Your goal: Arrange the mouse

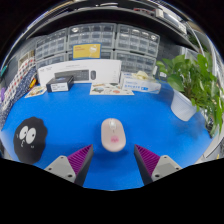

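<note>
A pale pink-white mouse lies on the blue desk mat, just ahead of my fingers and centred between their line. My gripper is open, its purple pads spread wide to either side, with bare blue mat between them. The mouse's near end lies about level with the fingertips; neither finger touches it.
A black fuzzy figure is printed on the mat to the left. Beyond the mouse stand a white box, papers and small cartons, and grey drawer cabinets. A green plant and a white cup stand to the right.
</note>
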`<state>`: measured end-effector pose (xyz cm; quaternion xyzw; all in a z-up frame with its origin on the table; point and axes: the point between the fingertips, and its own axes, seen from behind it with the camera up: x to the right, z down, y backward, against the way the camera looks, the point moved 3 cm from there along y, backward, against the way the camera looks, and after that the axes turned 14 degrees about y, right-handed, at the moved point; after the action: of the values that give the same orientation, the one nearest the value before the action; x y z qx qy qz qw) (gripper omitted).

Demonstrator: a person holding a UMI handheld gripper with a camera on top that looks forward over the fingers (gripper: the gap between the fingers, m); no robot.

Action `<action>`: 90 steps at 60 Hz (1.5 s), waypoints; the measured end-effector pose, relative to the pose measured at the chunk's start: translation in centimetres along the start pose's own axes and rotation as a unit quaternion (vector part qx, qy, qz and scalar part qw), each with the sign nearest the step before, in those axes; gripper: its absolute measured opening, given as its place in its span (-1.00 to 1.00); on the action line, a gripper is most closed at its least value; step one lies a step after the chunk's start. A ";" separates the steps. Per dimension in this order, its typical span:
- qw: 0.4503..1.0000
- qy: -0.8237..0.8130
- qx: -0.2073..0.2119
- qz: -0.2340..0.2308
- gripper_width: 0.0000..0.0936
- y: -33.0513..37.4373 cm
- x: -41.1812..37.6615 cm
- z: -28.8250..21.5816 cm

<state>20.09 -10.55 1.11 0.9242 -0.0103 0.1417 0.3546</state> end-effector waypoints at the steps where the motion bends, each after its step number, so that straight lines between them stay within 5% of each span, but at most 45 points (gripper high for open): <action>1: 1.000 -0.001 0.000 0.000 0.75 -0.4 0.1 -0.4; 7: 1.000 -0.001 0.002 -0.019 0.60 -2.9 0.5 -2.3; 15: 1.000 0.005 0.006 -0.029 0.04 -4.5 0.2 -3.6; 25: 0.999 0.012 -0.003 -0.031 -0.15 -4.9 0.0 -3.9; 26: 0.999 0.014 -0.005 -0.030 -0.04 -4.9 0.0 -3.8; 29: 0.999 0.016 -0.011 -0.028 -0.24 -4.9 0.1 -3.9; 38: 0.999 -0.006 -0.043 -0.020 -0.25 -4.0 0.0 -5.0; 54: 0.996 -0.013 0.084 0.025 -0.25 5.2 -4.3 -21.2; 66: 0.993 0.003 0.121 0.009 -0.25 10.7 -14.7 -25.7; 75: 0.995 0.021 0.093 -0.019 -0.25 9.5 -22.4 -23.0; 90: 0.999 0.026 -0.021 -0.037 -0.25 3.6 -27.3 -11.4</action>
<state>-9.41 -8.01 4.18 0.9122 0.0305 0.1525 0.3790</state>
